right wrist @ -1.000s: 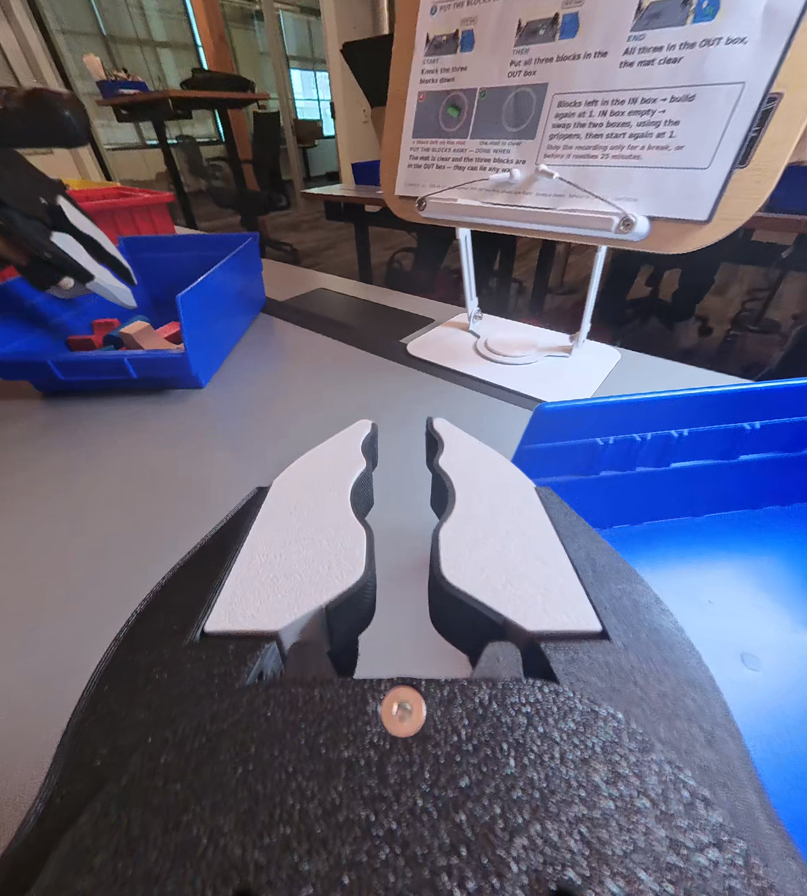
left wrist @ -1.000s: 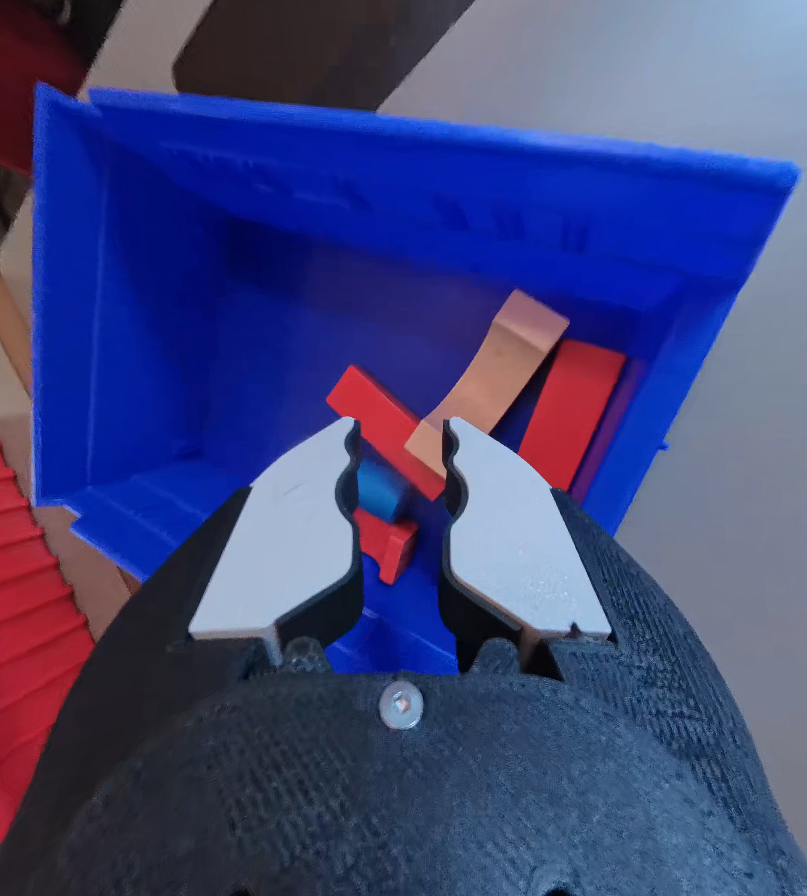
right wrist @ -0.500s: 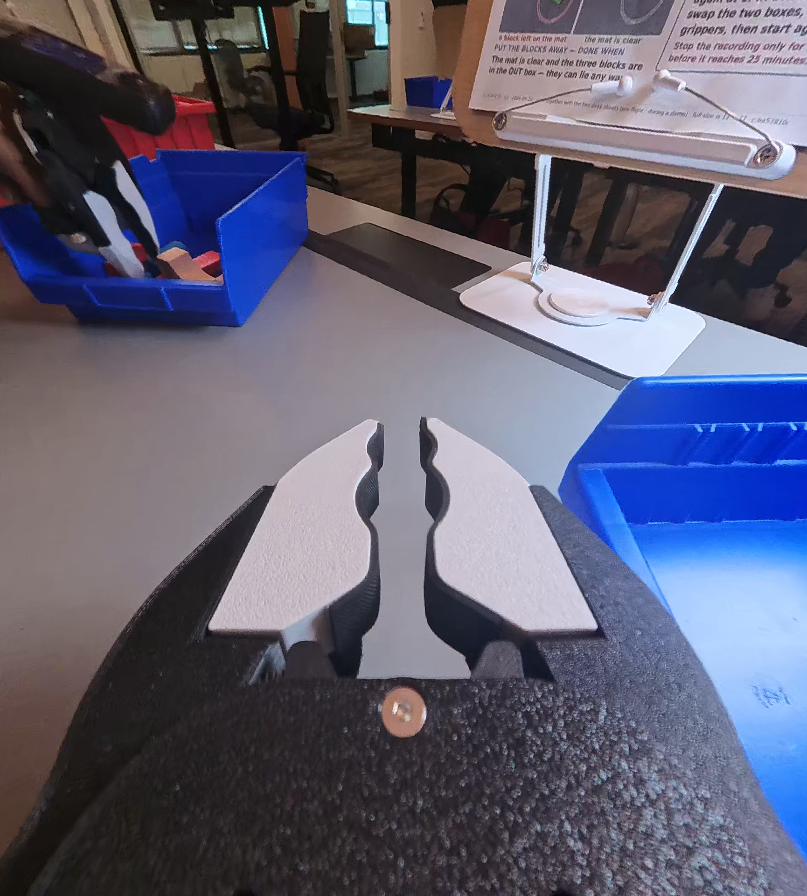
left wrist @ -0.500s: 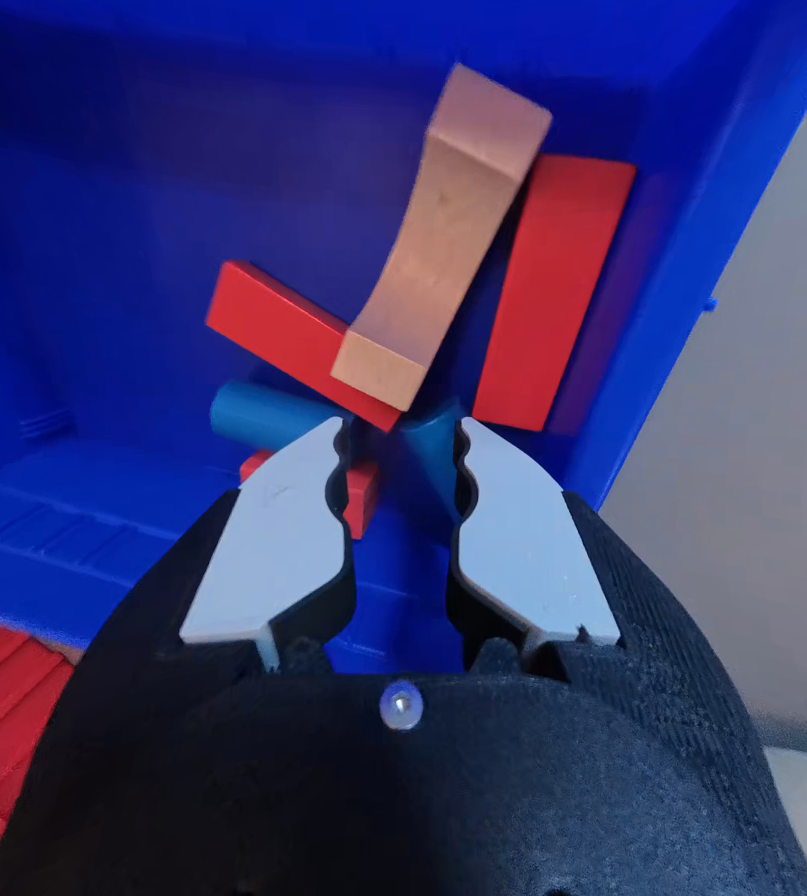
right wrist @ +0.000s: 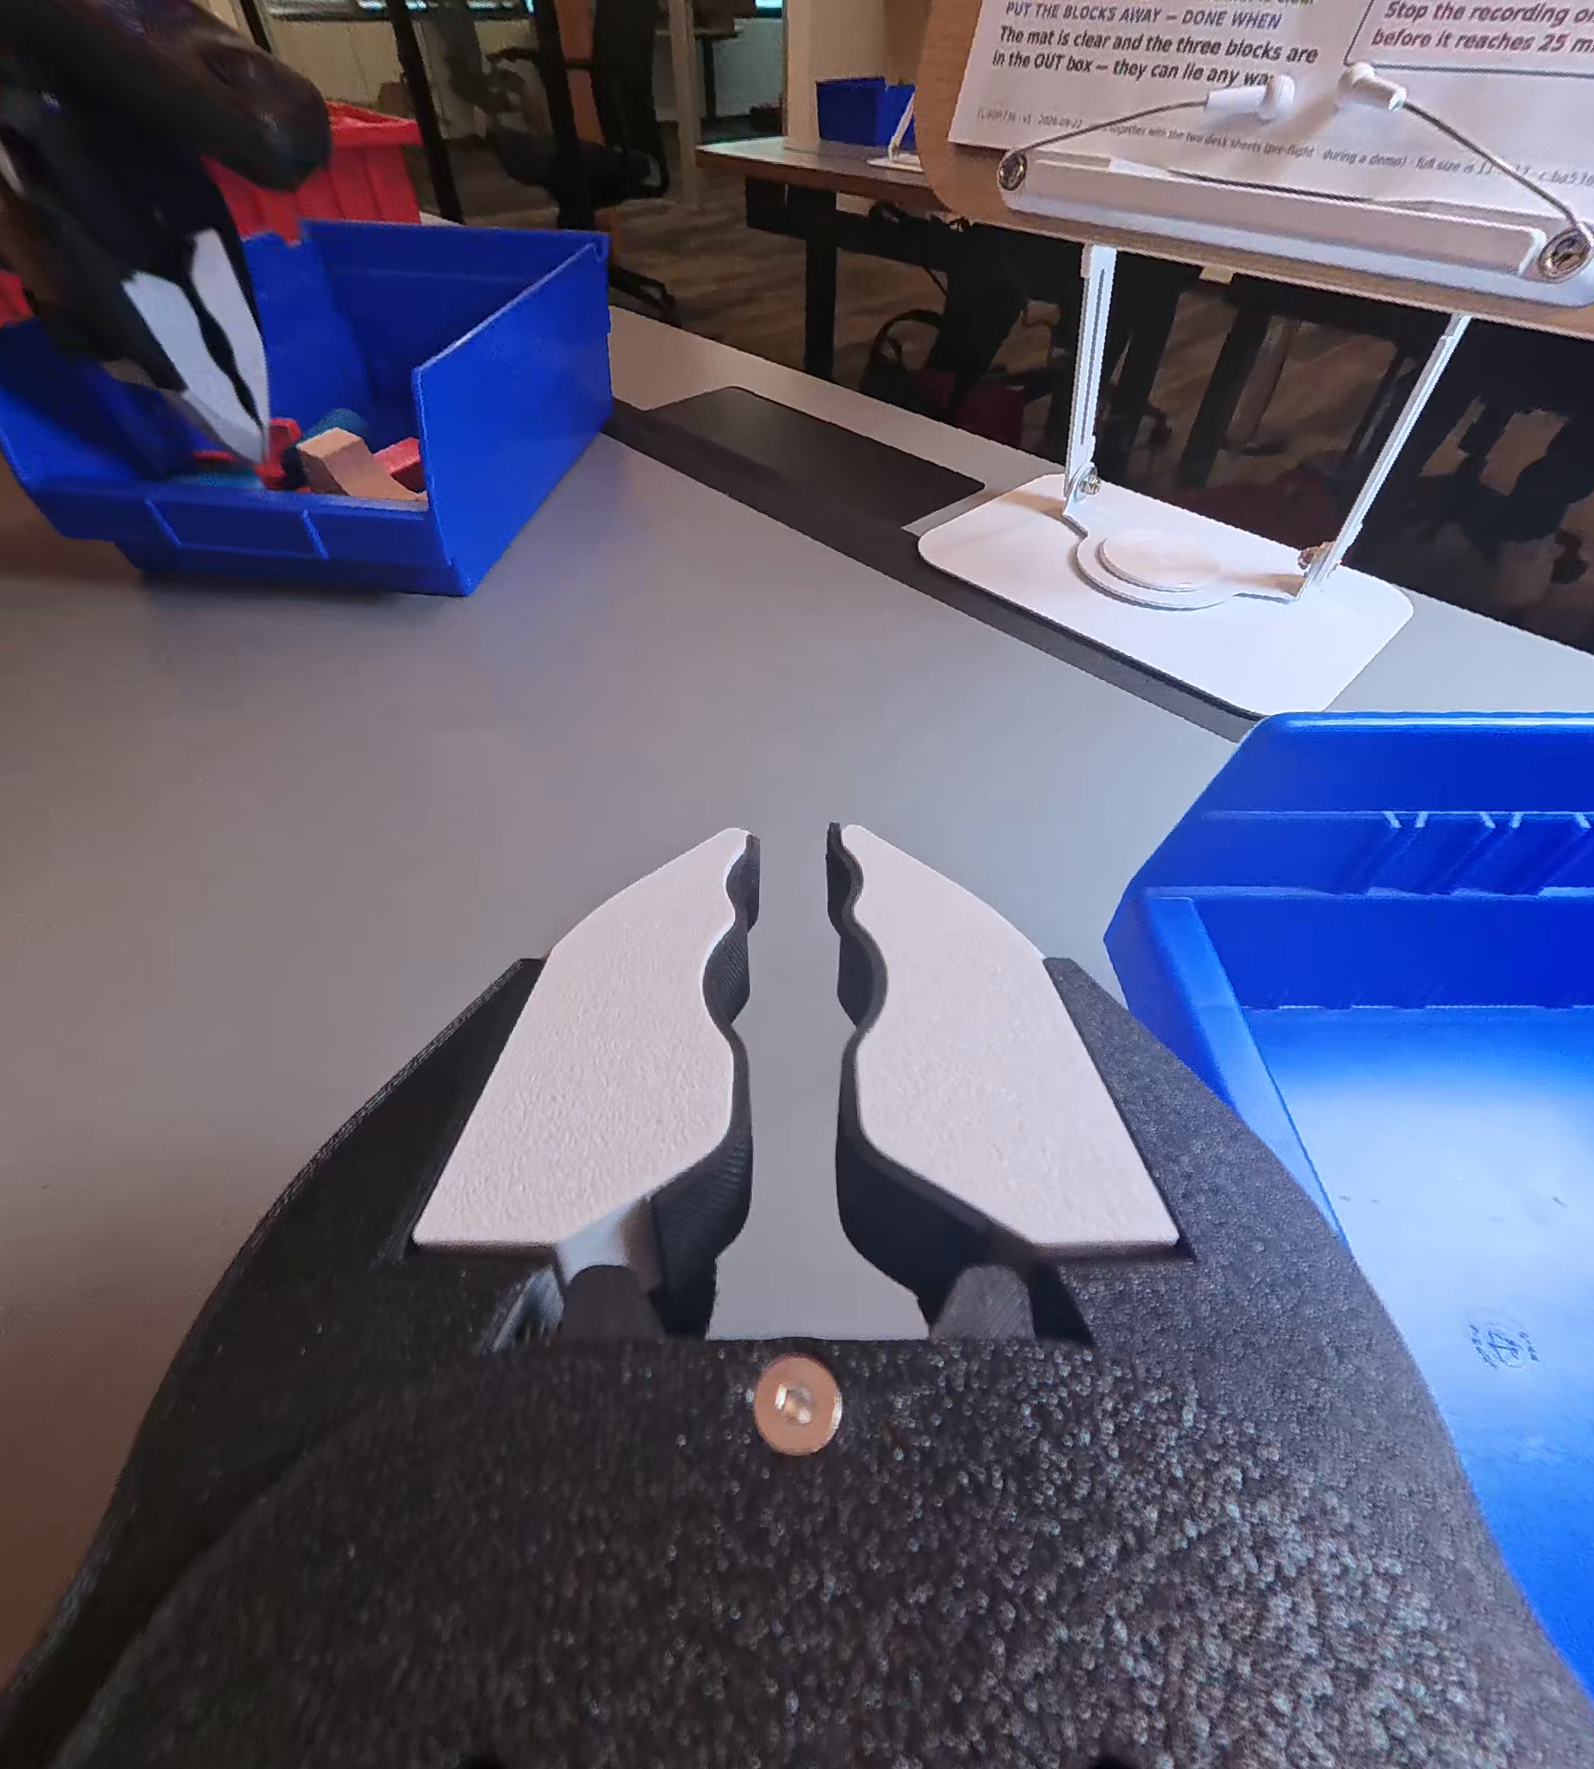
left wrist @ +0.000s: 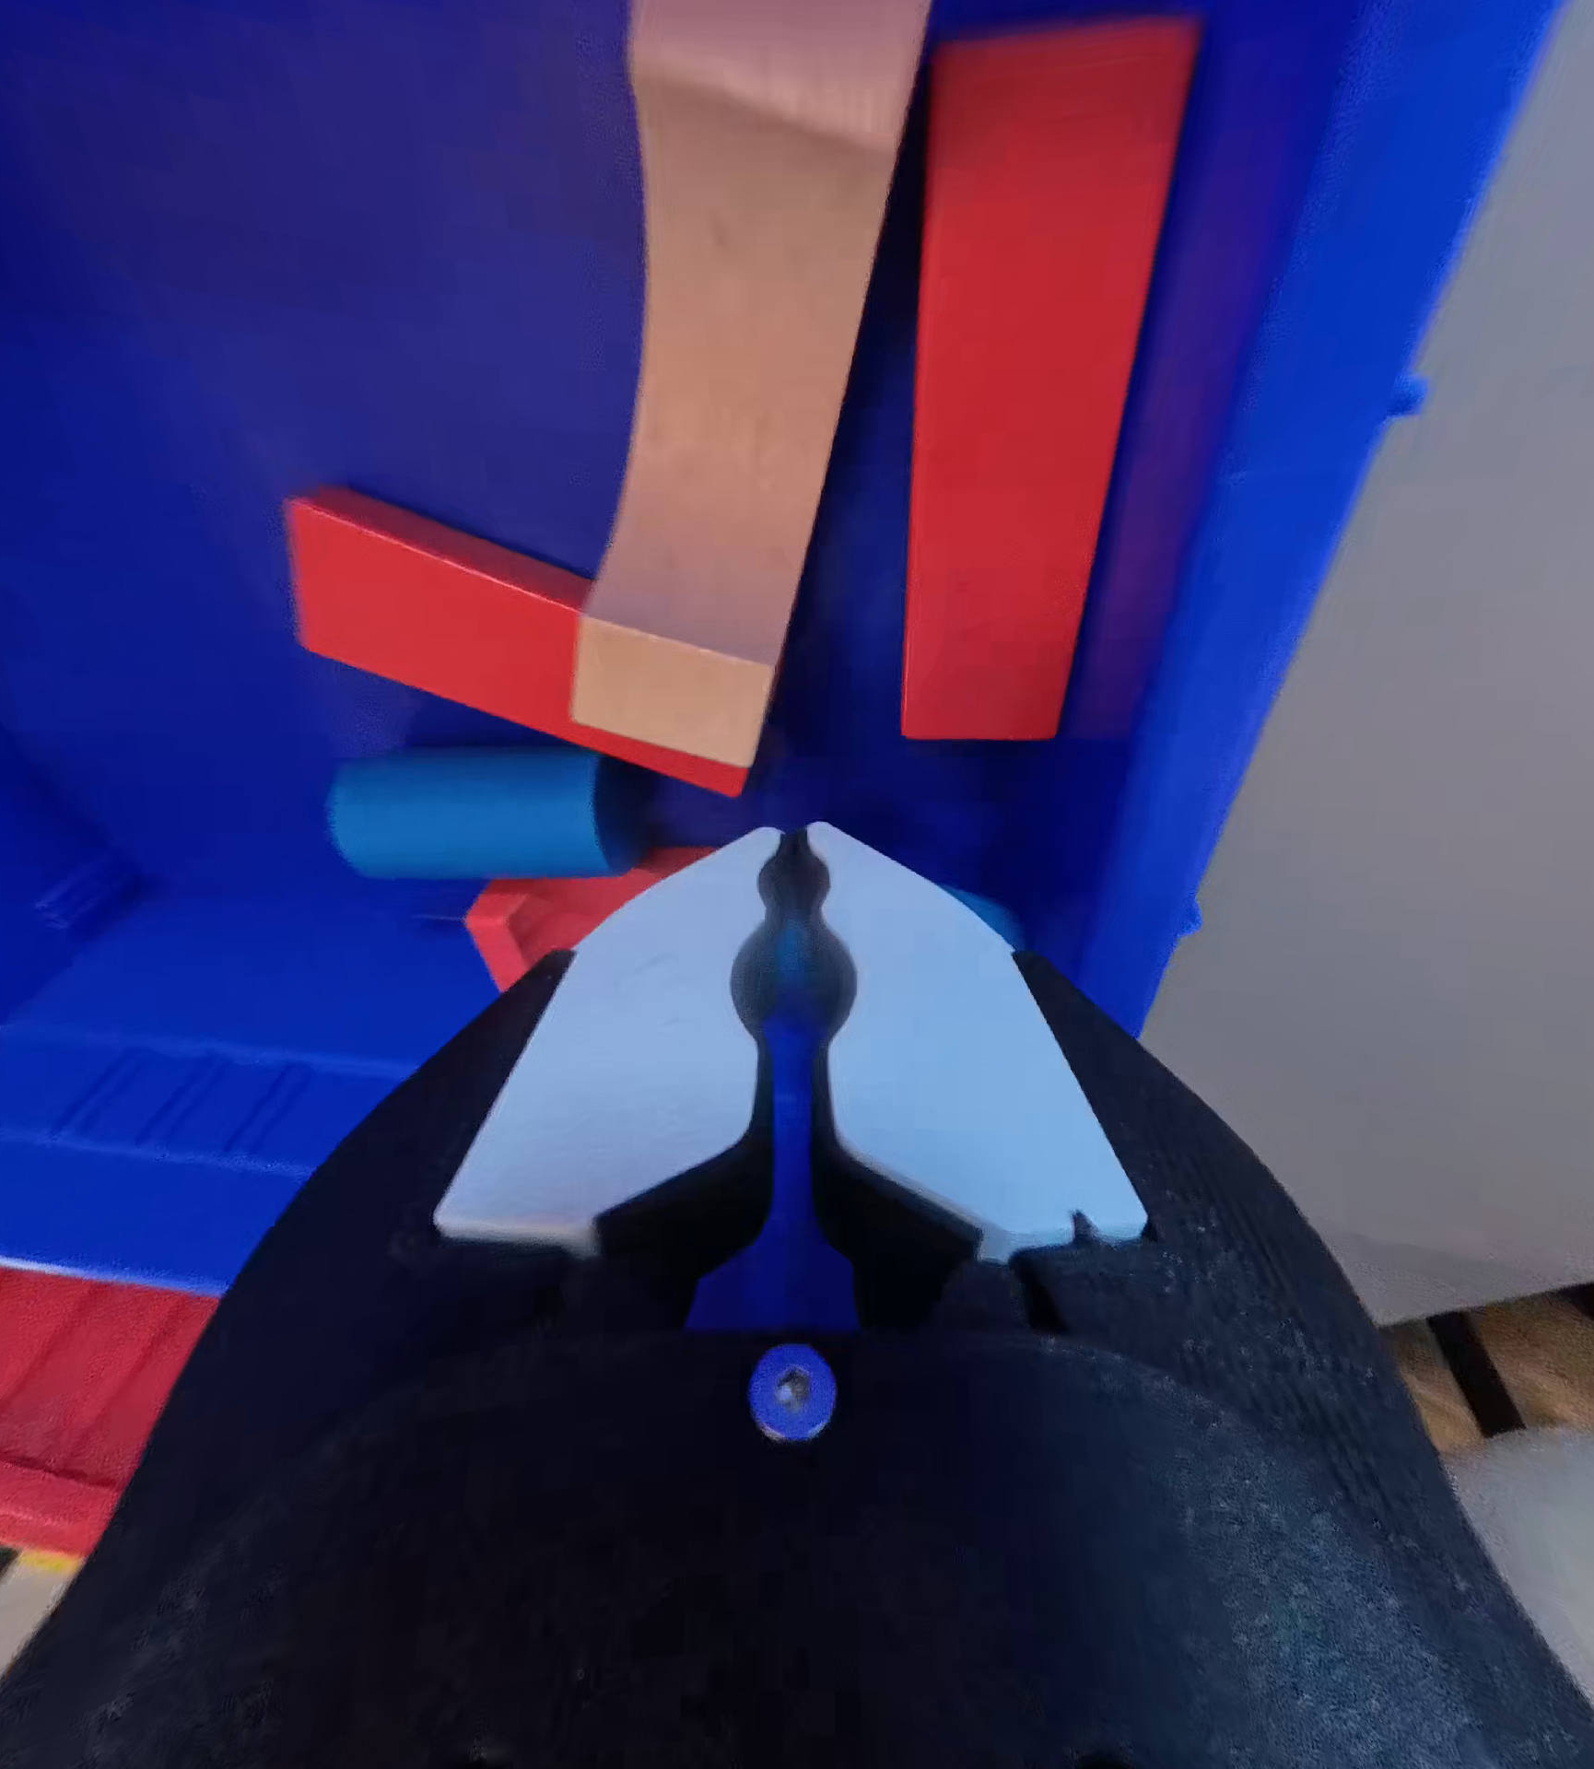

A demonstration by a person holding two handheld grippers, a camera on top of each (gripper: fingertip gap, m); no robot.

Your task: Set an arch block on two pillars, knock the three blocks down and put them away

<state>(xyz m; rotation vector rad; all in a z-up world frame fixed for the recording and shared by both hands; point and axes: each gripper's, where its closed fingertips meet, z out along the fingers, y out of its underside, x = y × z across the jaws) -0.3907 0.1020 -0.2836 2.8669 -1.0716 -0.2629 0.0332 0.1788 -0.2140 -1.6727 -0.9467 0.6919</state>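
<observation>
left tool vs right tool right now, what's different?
The left tool has its tips shut together down inside the blue bin of blocks; the right tool shows a narrow gap and hovers over the bare grey table. Neither visibly holds a block. Both have pale fingers on black bodies.

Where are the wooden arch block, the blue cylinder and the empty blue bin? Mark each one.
wooden arch block [left wrist: 736, 383], left wrist view, its curved face
blue cylinder [left wrist: 472, 814], left wrist view, its side
empty blue bin [right wrist: 1406, 862], right wrist view, its back wall
</observation>
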